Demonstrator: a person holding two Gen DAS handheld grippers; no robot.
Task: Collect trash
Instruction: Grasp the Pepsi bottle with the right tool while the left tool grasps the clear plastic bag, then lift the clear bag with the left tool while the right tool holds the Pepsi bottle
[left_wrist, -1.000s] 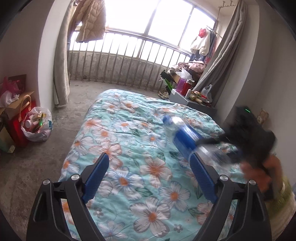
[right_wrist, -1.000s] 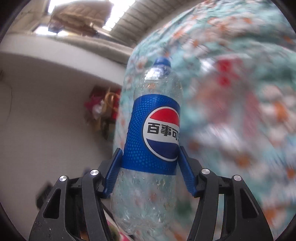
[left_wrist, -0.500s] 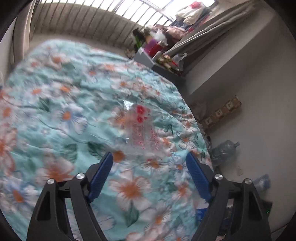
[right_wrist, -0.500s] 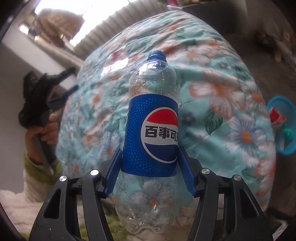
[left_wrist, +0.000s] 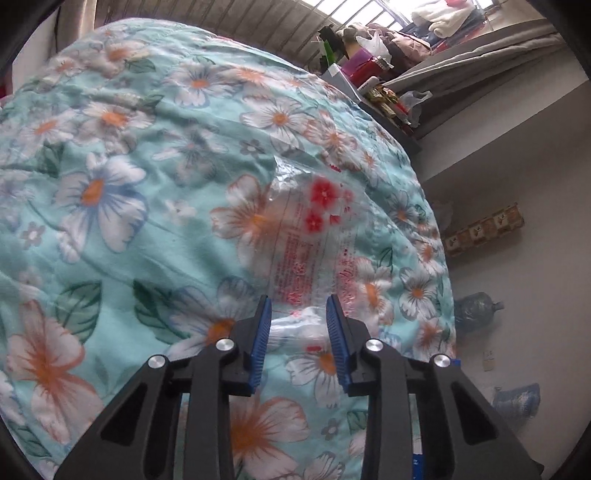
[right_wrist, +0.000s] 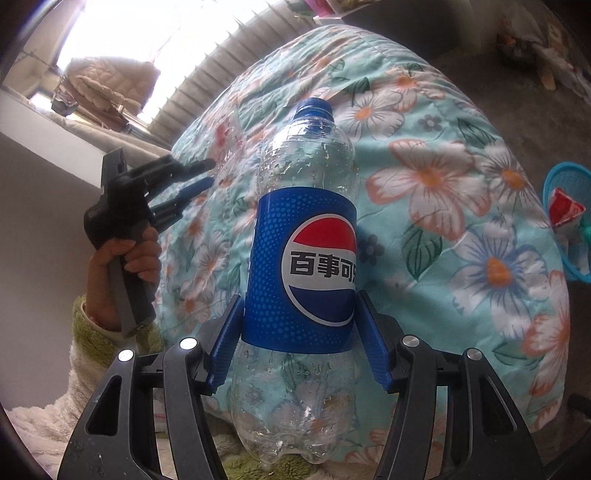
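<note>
Left wrist view: your left hand-held gripper (left_wrist: 298, 325) is closing over the near edge of the clear plastic wrapper (left_wrist: 310, 236).
The wrapper's long axis runs straight ahead across the bed (left_wrist: 110, 166); your right hand-held gripper (right_wrist: 299, 339) grips the Pepsi bottle (right_wrist: 304, 258).

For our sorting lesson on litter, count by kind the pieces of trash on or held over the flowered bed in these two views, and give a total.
Plastic bottles: 1, the clear bottle with a blue label, gripped by the right tongs.
Plastic bags: 1, the clear printed bag lying on the quilt, its near edge between the closing left tongs.
Total: 2
</note>
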